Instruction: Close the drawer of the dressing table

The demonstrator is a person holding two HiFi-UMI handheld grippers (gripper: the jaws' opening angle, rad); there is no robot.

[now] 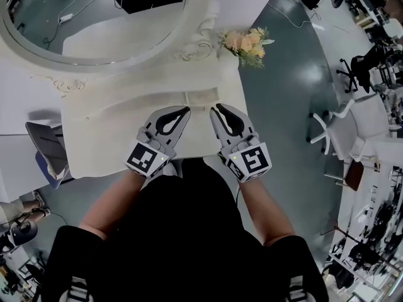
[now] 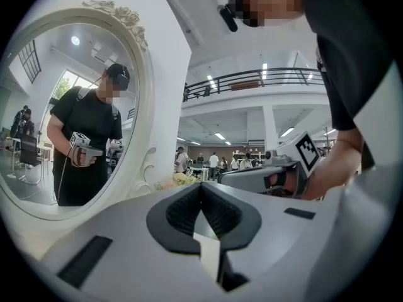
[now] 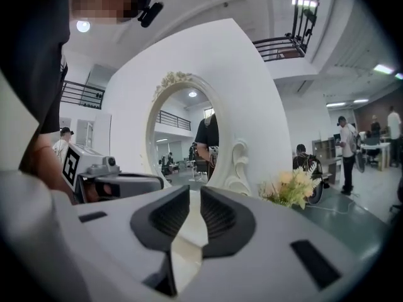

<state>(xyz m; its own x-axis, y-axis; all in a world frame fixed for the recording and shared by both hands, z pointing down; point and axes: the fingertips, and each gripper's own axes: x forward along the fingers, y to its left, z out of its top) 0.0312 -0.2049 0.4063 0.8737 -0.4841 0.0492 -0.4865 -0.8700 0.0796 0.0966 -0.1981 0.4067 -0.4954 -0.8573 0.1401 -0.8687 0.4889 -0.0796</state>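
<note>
The white dressing table (image 1: 101, 131) stands below me, with its oval mirror (image 1: 94, 17) at the back. No drawer front shows from above; the tabletop and my body hide it. Both grippers hover side by side over the table's front edge, pointing at the mirror. My left gripper (image 1: 186, 111) (image 2: 201, 187) is shut, its tips touching with nothing between them. My right gripper (image 1: 214, 109) (image 3: 194, 192) keeps a narrow gap between its tips and holds nothing. The mirror (image 2: 69, 112) (image 3: 182, 137) fills the background of both gripper views.
A bunch of pale flowers (image 1: 247, 44) (image 3: 291, 187) stands at the table's back right corner. A chair (image 1: 47, 150) sits to the left of the table. Office chairs (image 1: 340, 131) and desks line the right side across the grey floor.
</note>
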